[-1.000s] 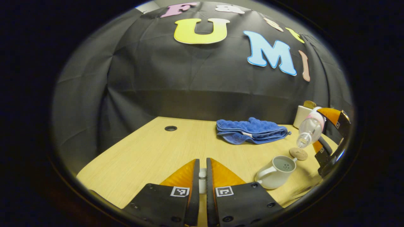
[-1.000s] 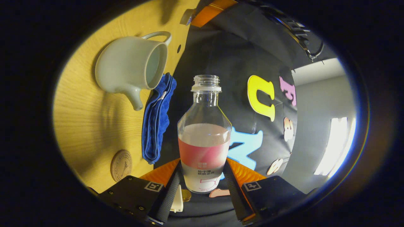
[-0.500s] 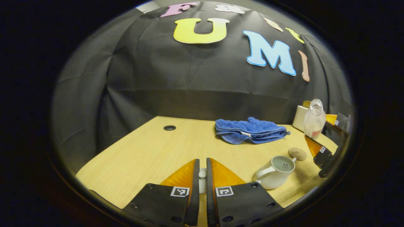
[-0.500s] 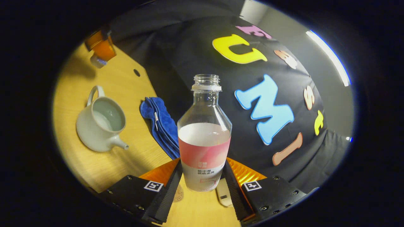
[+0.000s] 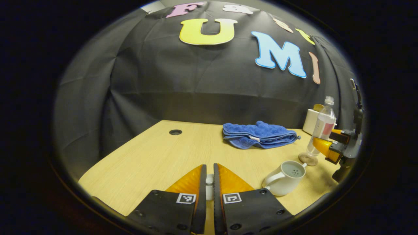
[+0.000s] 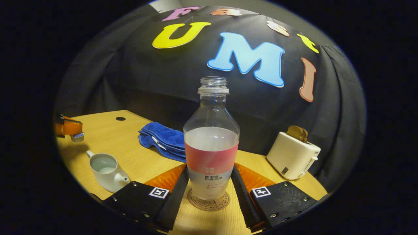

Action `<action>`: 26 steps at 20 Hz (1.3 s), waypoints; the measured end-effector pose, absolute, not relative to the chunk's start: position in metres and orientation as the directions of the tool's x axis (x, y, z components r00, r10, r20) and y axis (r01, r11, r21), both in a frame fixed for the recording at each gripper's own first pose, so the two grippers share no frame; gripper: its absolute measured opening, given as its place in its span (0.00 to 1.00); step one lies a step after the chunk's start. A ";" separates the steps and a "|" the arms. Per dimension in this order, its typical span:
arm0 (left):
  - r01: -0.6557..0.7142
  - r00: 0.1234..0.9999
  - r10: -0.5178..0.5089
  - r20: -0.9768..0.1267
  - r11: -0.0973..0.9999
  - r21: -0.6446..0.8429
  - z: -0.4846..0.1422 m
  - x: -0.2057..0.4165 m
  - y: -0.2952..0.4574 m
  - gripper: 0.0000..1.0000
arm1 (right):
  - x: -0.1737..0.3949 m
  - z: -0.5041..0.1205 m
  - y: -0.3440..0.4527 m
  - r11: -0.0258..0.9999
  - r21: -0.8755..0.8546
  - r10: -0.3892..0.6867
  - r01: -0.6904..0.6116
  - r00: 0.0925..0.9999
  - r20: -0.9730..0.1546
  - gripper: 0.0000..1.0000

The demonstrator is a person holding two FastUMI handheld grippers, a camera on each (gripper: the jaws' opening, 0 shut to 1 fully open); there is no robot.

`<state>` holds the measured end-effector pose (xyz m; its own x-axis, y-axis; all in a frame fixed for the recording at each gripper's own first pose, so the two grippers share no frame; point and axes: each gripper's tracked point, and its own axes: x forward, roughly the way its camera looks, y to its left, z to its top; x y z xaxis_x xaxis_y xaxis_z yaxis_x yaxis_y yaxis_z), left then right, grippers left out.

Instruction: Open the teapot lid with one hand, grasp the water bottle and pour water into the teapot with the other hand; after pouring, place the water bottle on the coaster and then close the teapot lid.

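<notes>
Clear bottle (image 6: 211, 143) stands upright on the coaster (image 6: 209, 201), clamped by the right gripper (image 6: 209, 186). Left of the coaster sits the open teapot (image 6: 106, 171); the left gripper (image 5: 209, 182) pinches the lid (image 5: 209, 187).

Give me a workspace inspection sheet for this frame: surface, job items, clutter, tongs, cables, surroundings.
Surface: light wooden table, a round grommet hole near the back.
Job's things: water bottle upright, uncapped, part full, over the coaster; teapot open, water inside; lid held away from the pot.
Clutter: folded blue towel; white toaster with bread in it.
Grippers: right tongs shut on the bottle; left tongs shut on the lid.
Cables: nothing seen.
Surroundings: black cloth wall.
</notes>
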<state>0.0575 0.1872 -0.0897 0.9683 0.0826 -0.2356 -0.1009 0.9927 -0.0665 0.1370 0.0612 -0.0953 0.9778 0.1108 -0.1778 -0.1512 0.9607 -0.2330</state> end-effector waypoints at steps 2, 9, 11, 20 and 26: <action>-0.104 0.968 0.086 -0.237 0.992 -0.065 -0.091 0.059 0.188 0.17 | 0.140 -0.100 0.058 0.973 -0.183 0.103 -0.139 0.975 -0.196 0.77; -0.111 0.966 0.094 -0.242 0.992 -0.058 -0.094 0.059 0.190 0.17 | 0.146 -0.116 0.055 0.990 -0.065 0.105 -0.124 0.966 -0.234 0.77; -0.110 0.965 0.093 -0.245 0.992 -0.058 -0.095 0.060 0.190 0.17 | 0.147 -0.116 0.055 0.992 -0.065 0.094 -0.112 0.967 -0.235 0.77; -0.105 0.964 0.089 -0.249 0.993 -0.054 -0.095 0.060 0.187 0.17 | 0.146 -0.109 0.049 0.995 -0.011 0.098 -0.103 0.969 -0.225 0.85; -0.085 0.969 0.071 -0.237 0.995 -0.049 -0.093 0.060 0.178 0.17 | 0.131 -0.092 0.047 0.995 -0.023 0.091 -0.096 0.980 -0.174 0.94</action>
